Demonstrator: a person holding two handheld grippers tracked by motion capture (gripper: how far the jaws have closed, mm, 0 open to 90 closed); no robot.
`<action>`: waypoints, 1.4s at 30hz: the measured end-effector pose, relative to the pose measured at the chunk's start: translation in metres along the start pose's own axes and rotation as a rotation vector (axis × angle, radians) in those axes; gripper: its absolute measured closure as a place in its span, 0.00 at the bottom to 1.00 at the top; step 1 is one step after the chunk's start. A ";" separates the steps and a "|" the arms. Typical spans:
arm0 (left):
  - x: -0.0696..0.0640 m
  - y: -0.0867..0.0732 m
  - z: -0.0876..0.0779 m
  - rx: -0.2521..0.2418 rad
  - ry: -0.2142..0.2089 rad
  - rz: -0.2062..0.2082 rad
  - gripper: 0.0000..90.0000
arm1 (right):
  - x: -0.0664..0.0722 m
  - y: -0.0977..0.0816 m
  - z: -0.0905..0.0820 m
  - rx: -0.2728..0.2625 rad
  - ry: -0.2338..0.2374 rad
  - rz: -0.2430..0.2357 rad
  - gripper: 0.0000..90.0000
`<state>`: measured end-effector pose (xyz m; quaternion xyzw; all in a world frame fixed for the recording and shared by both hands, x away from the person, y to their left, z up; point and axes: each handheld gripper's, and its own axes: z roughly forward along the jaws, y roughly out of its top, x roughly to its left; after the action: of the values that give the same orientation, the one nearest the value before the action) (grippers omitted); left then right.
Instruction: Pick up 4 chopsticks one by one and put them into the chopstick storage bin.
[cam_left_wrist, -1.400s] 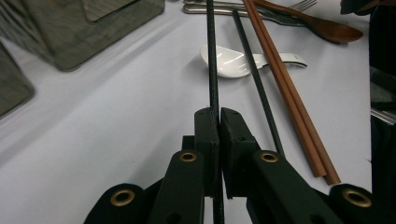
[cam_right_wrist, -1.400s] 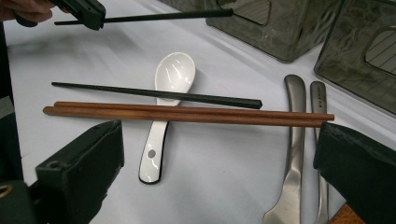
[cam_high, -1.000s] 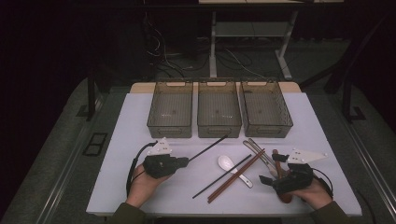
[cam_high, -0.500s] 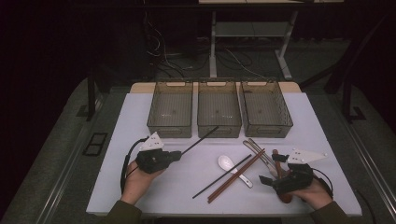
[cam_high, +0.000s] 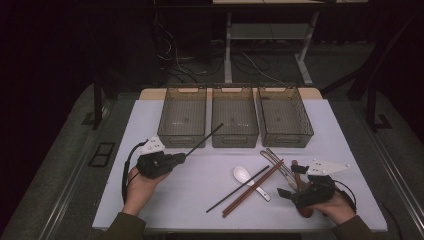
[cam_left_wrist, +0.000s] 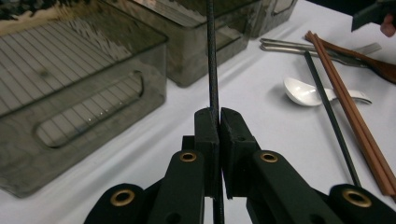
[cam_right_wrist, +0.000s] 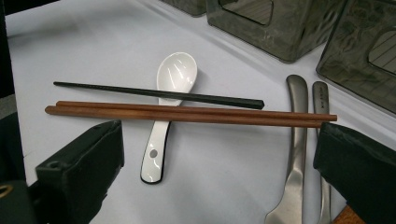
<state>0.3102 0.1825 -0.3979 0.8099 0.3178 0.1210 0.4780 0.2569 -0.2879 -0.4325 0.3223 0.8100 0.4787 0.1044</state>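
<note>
With our left gripper (cam_high: 184, 157) clamping one black chopstick (cam_high: 205, 140) near the empty bins (cam_high: 182, 116), our right gripper (cam_high: 284, 192) gaped; remaining utensils (cam_high: 260, 182) awaited sorting.

Dim room, one lit white desk

The white desk (cam_high: 150, 115) catches nearly all the light, while everything around it sinks into near black. Grey floor (cam_high: 65, 165) runs along both sides of the desk, with a dark framed grate (cam_high: 101, 154) set in it just outward of the left claw (cam_high: 186, 157). Well beyond that claw, past the desk's far edge, a second table's pale legs (cam_high: 228, 50) stand over a tangle of loose cables (cam_high: 175, 55).
</note>
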 end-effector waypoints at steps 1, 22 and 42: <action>0.001 0.001 0.000 -0.007 0.004 -0.003 0.95 | 0.000 0.000 0.000 -0.001 0.001 0.001 0.02; 0.050 0.037 0.010 -0.071 0.088 -0.043 0.95 | 0.000 -0.001 0.001 0.007 -0.005 0.007 0.02; 0.104 0.063 0.038 -0.053 0.197 -0.099 0.95 | -0.001 -0.001 0.002 0.010 -0.006 0.009 0.02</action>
<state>0.4346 0.2001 -0.3755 0.7645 0.3993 0.1846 0.4711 0.2584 -0.2873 -0.4351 0.3280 0.8106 0.4740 0.1032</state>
